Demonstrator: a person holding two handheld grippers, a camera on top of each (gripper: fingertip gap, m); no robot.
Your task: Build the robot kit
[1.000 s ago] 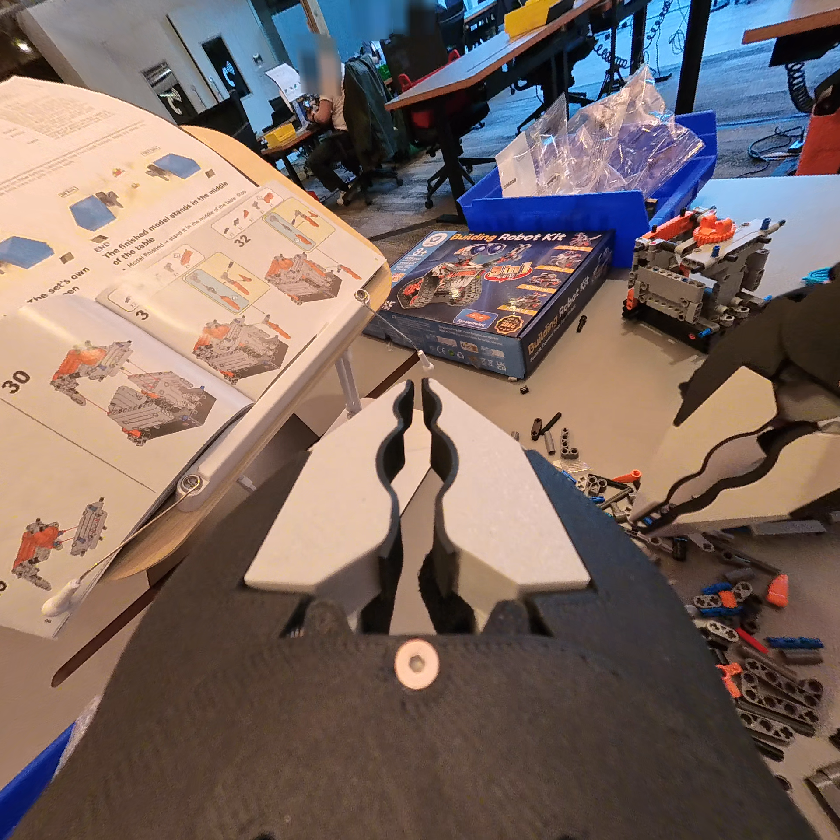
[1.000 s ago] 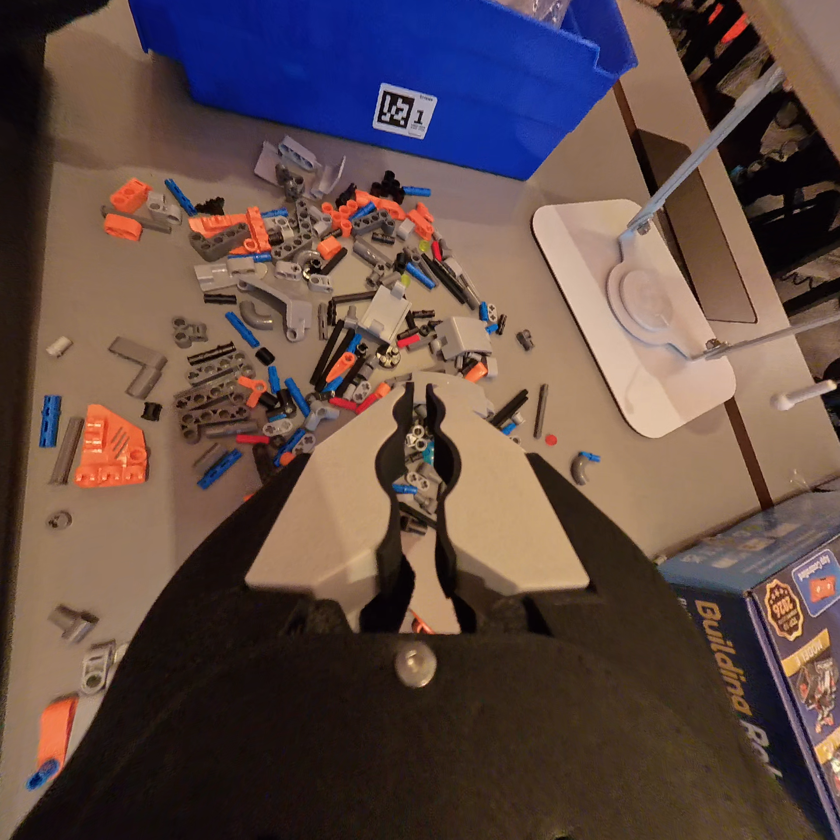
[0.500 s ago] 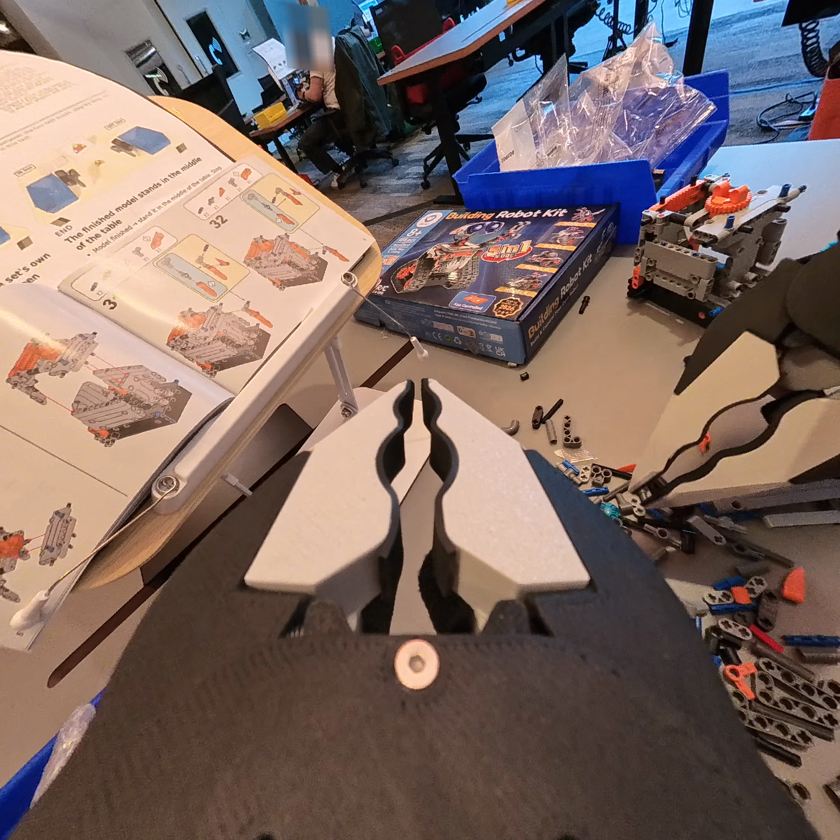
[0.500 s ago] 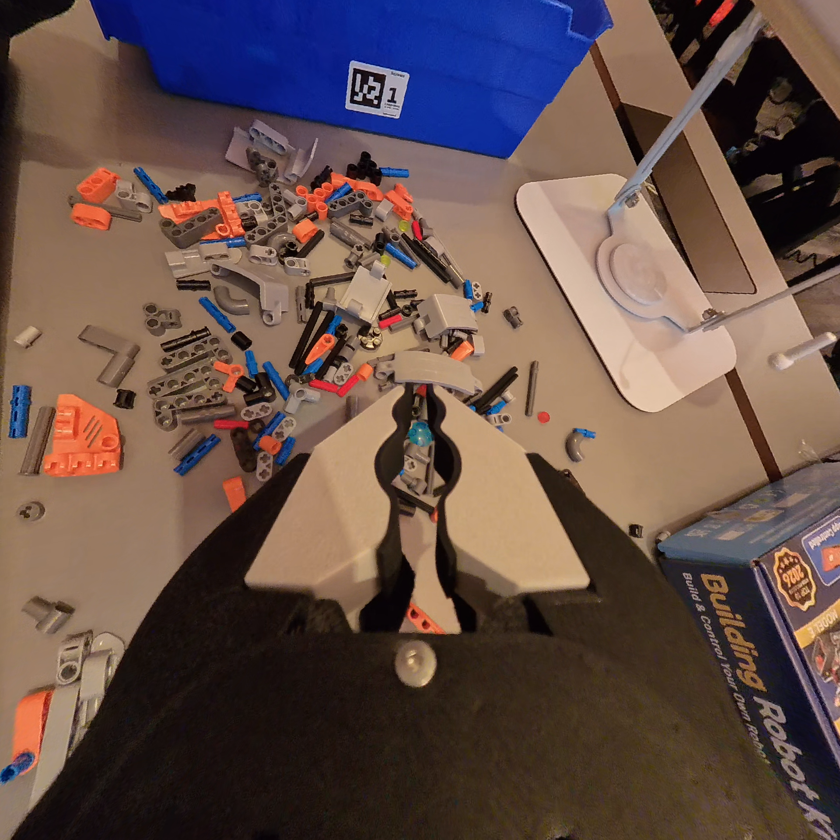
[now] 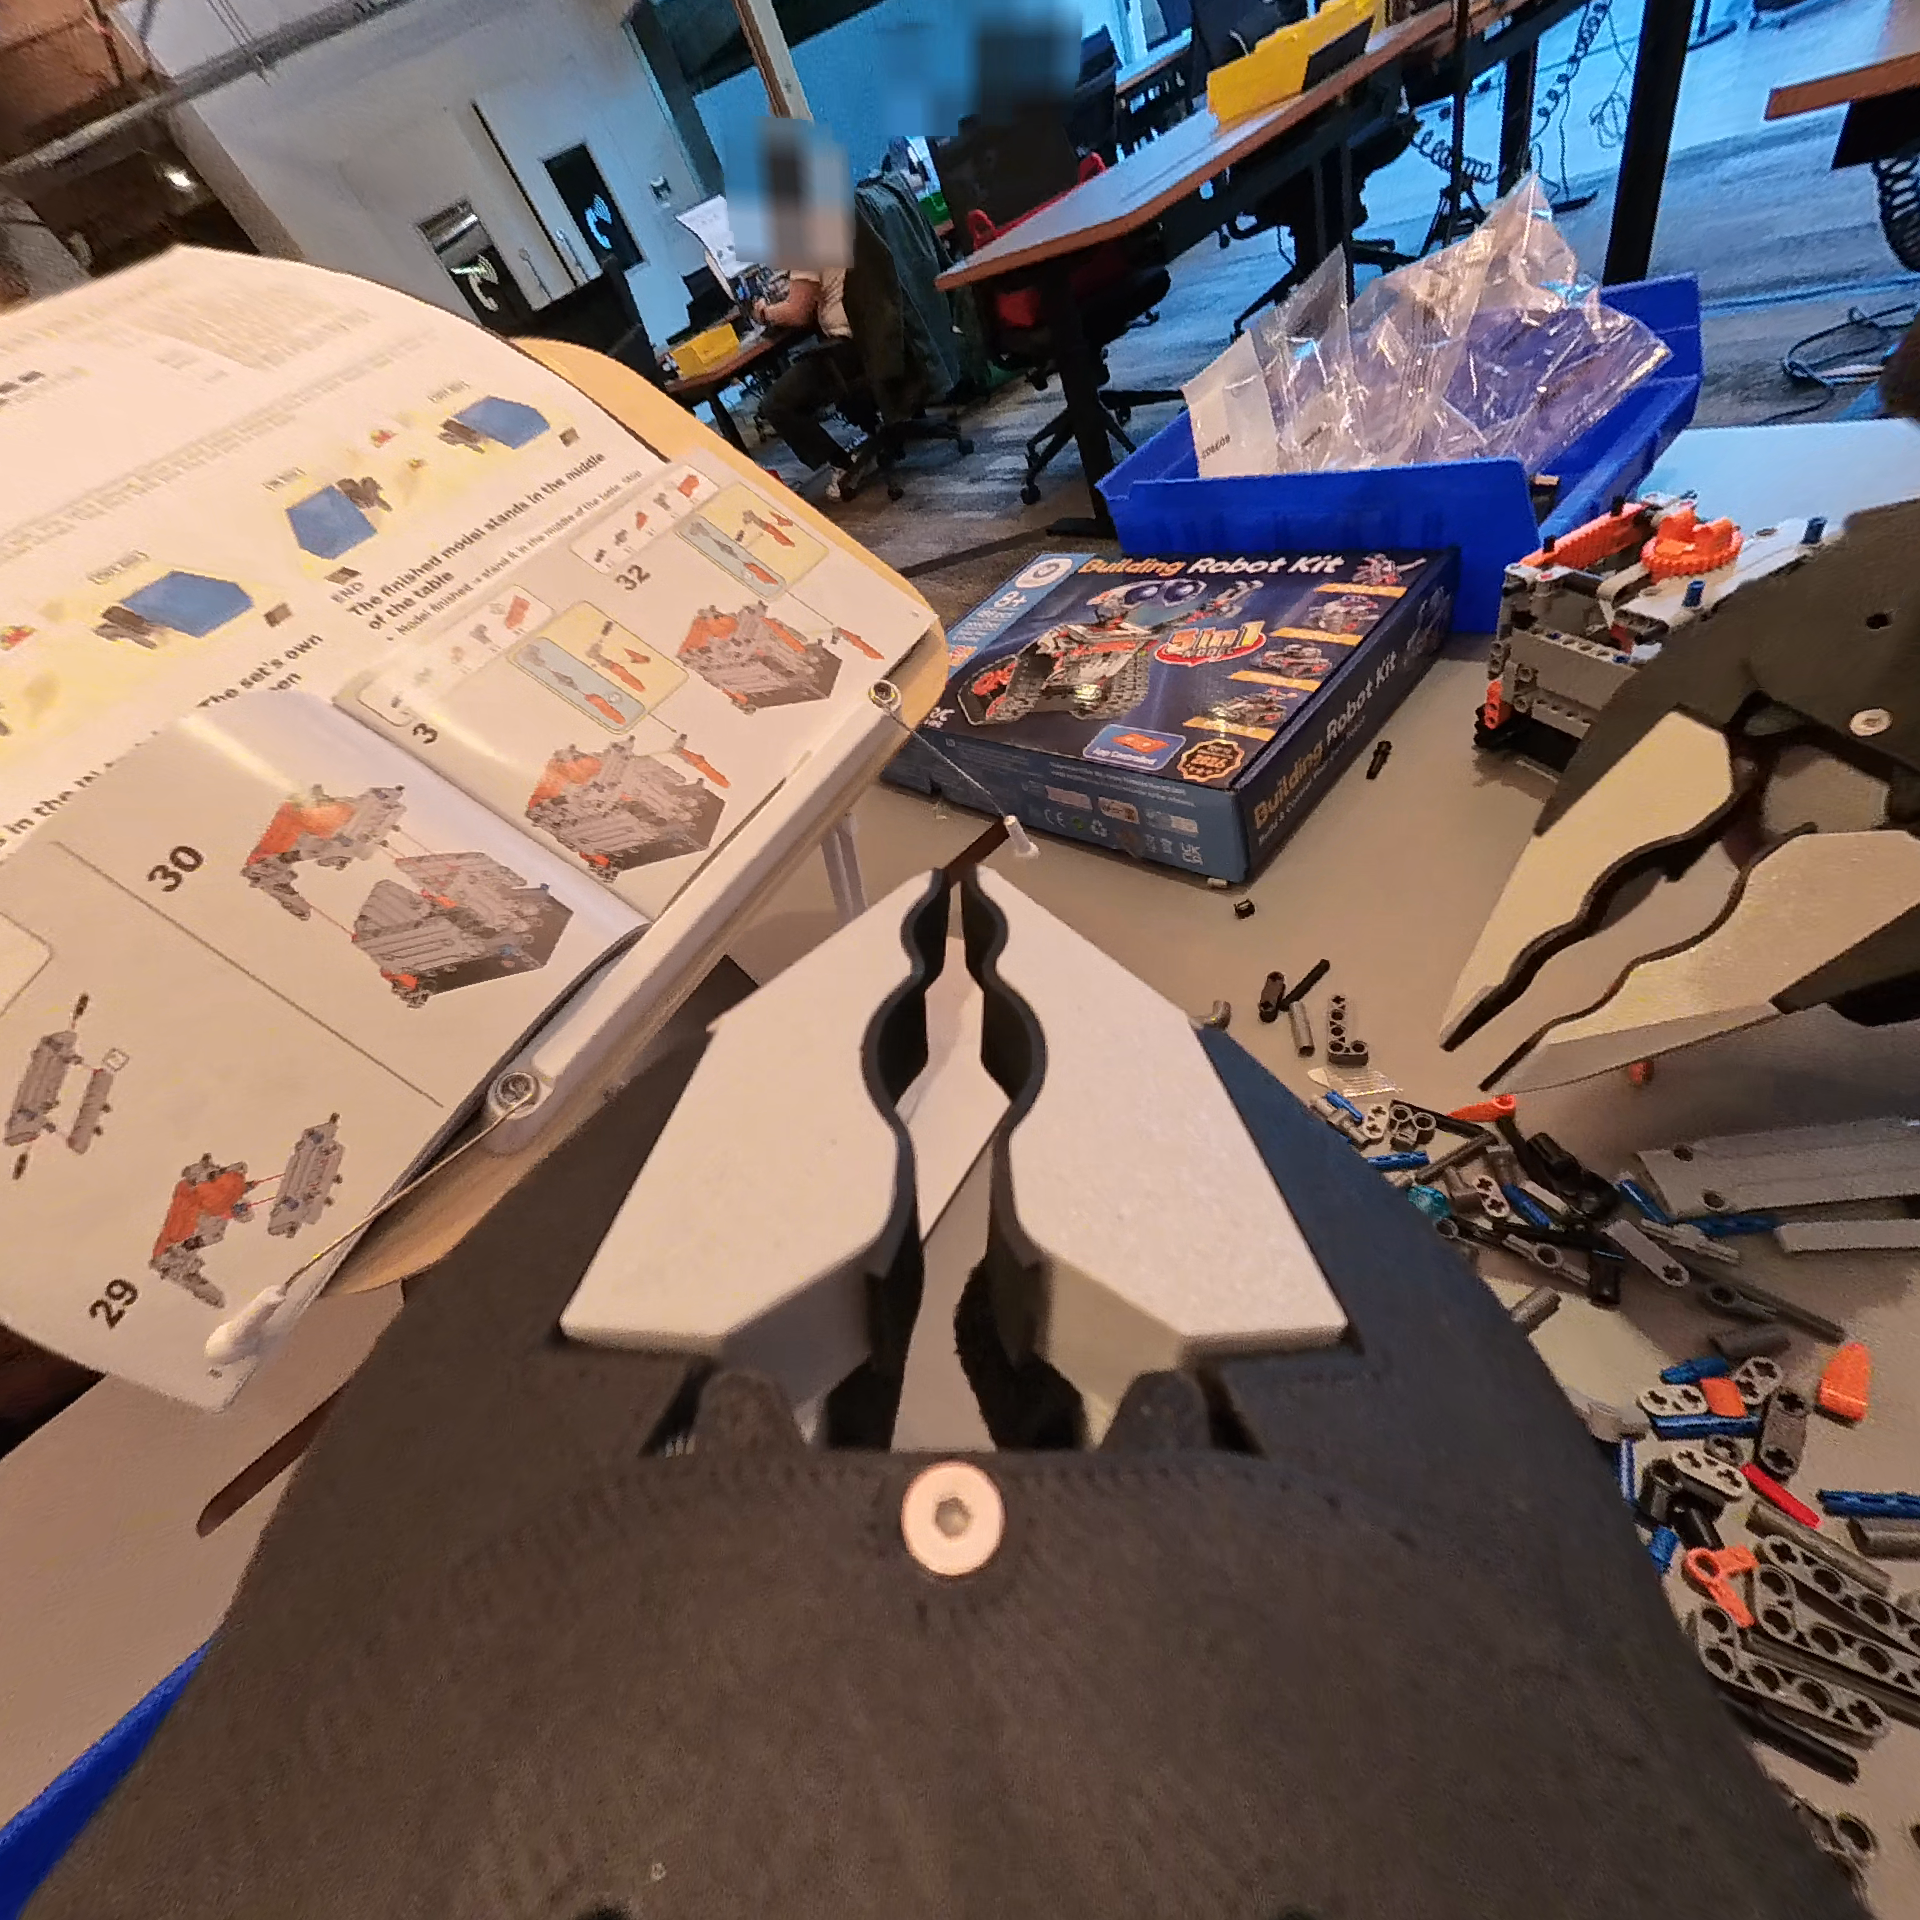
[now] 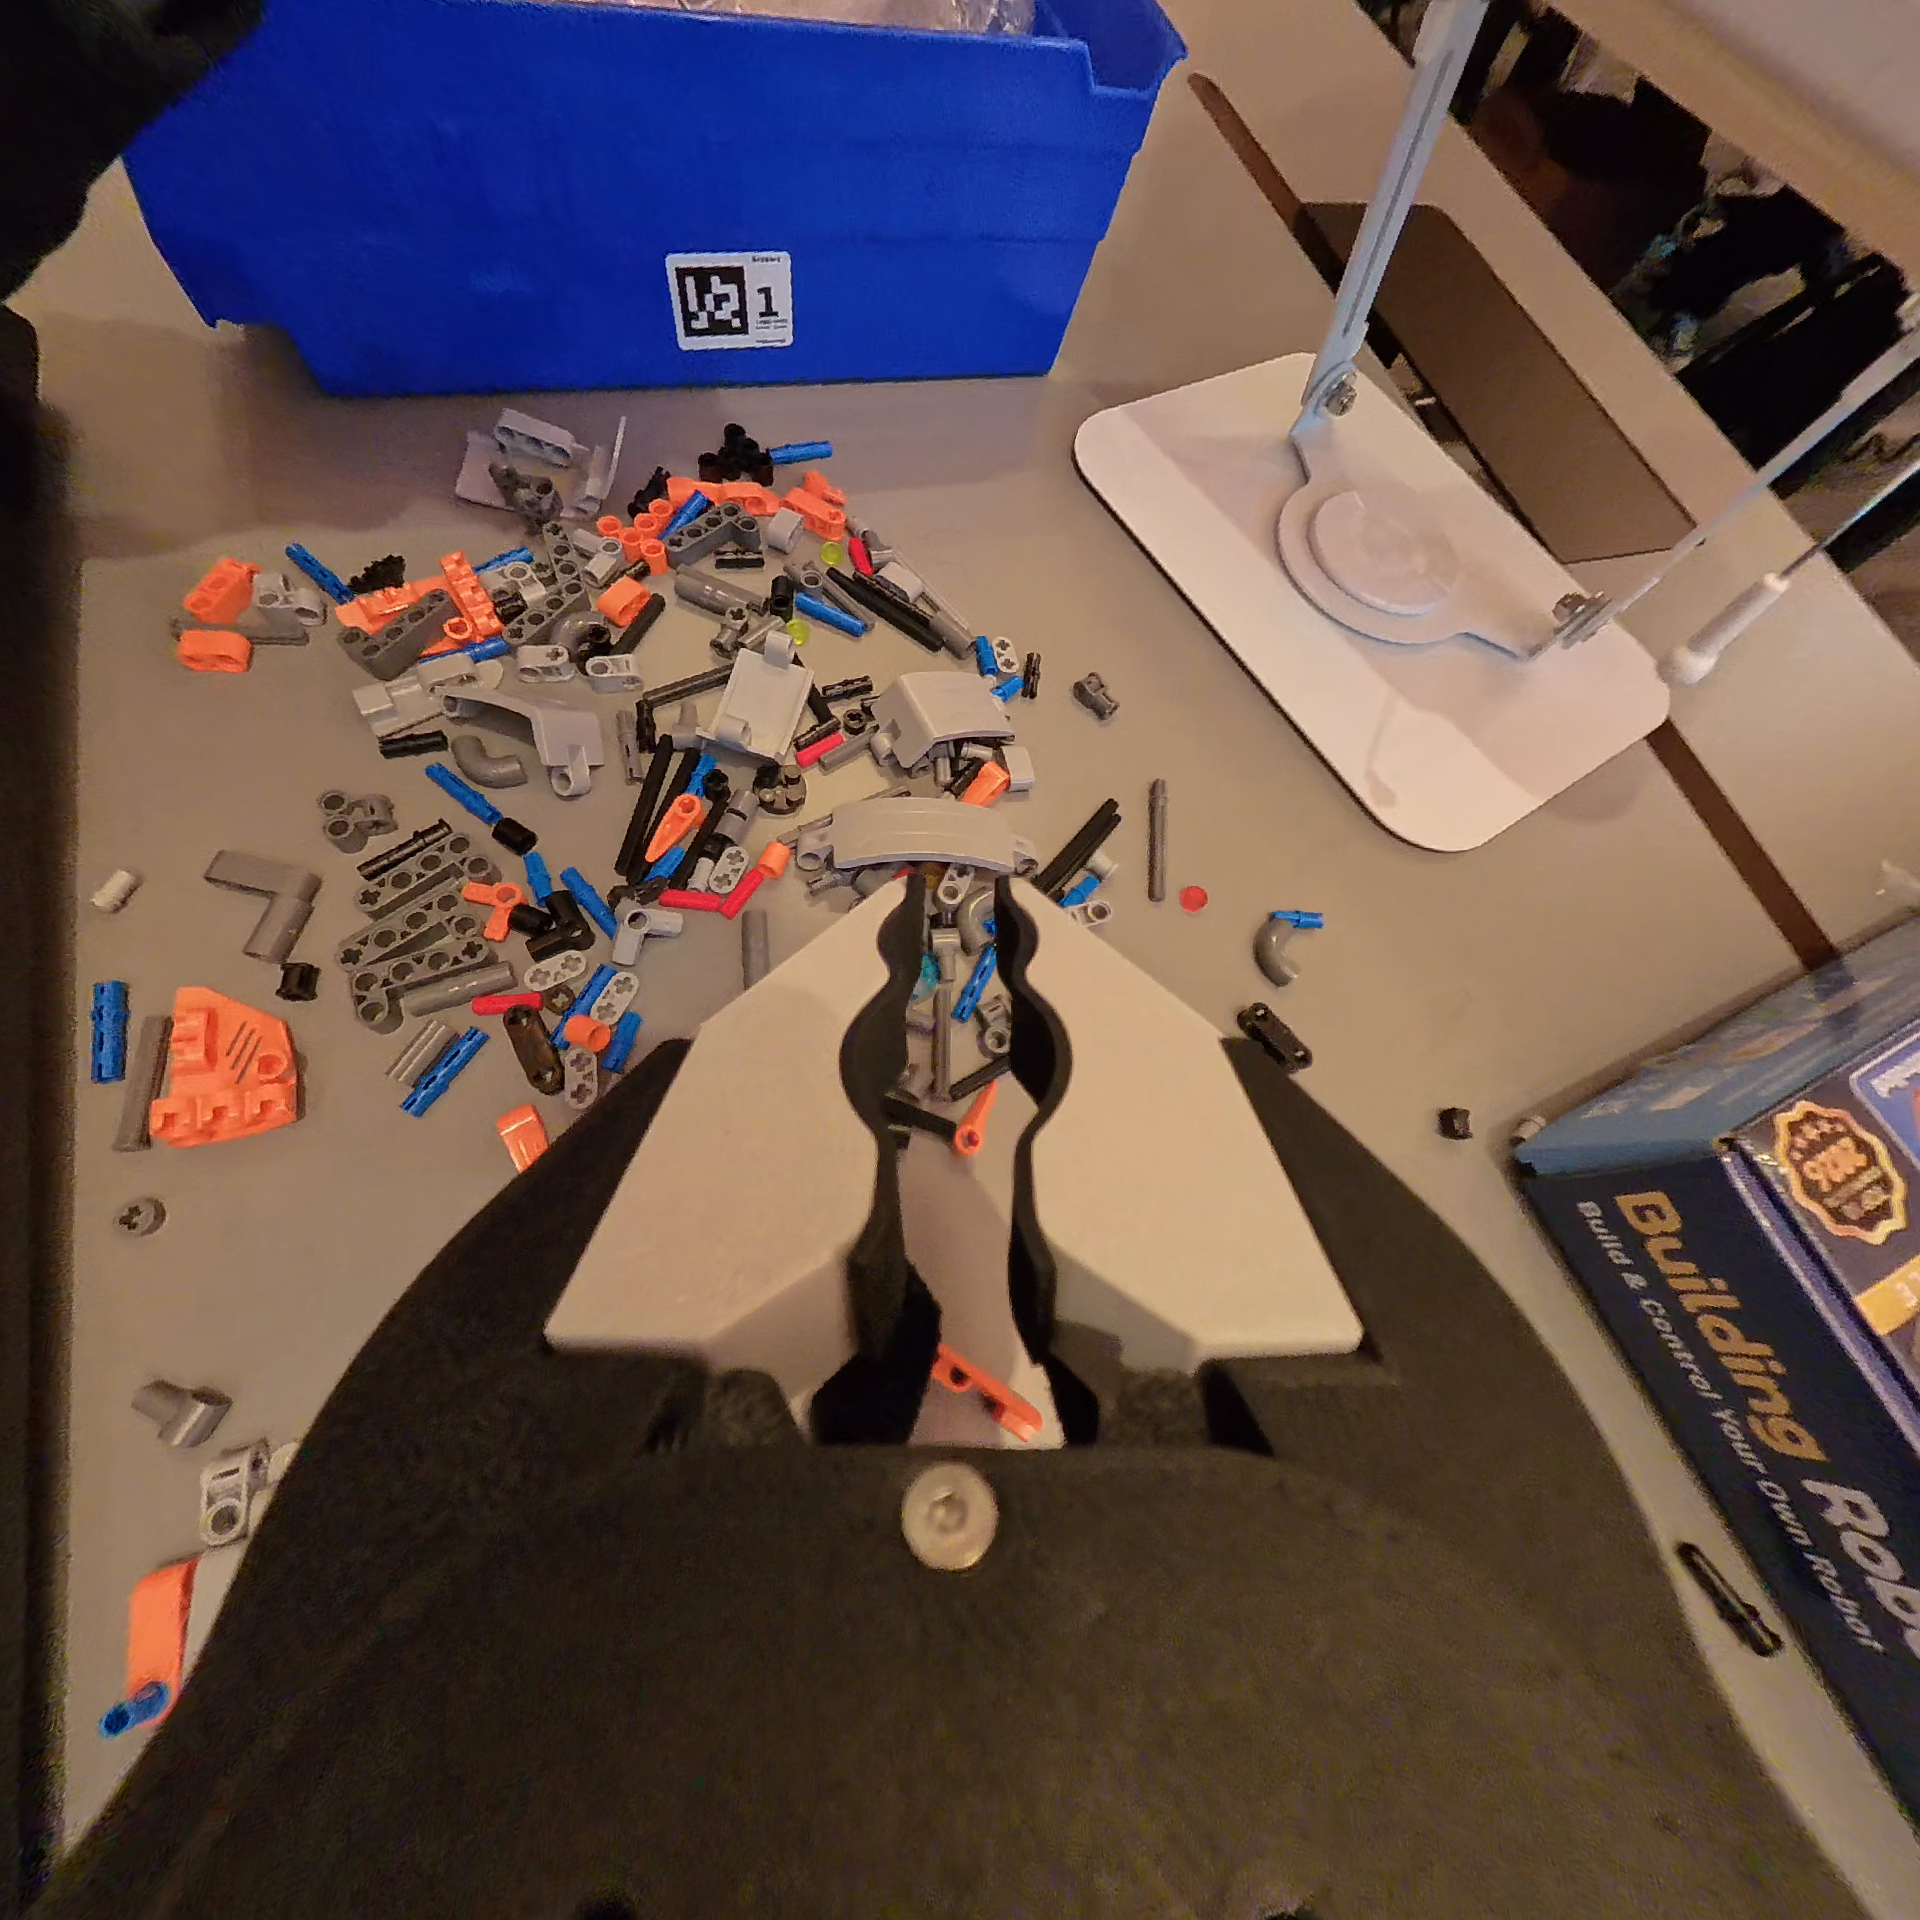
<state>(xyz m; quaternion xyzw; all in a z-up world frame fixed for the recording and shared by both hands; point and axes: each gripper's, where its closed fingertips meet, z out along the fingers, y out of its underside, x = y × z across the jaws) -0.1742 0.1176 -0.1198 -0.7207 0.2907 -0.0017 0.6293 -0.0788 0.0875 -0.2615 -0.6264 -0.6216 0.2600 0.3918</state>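
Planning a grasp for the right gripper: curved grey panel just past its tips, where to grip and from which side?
Likely best: pinch the curved grey panel across its short width at mid-span, coming straight down. It lies arched side up on loose parts, long axis crosswise to the right gripper, whose jaws are nearly closed. End-on, other pieces crowd both tips.

R gripper (image 6: 953,894), jaws slightly apart, over loose building pieces (image 6: 582,727) nr curved grey panel (image 6: 925,831).
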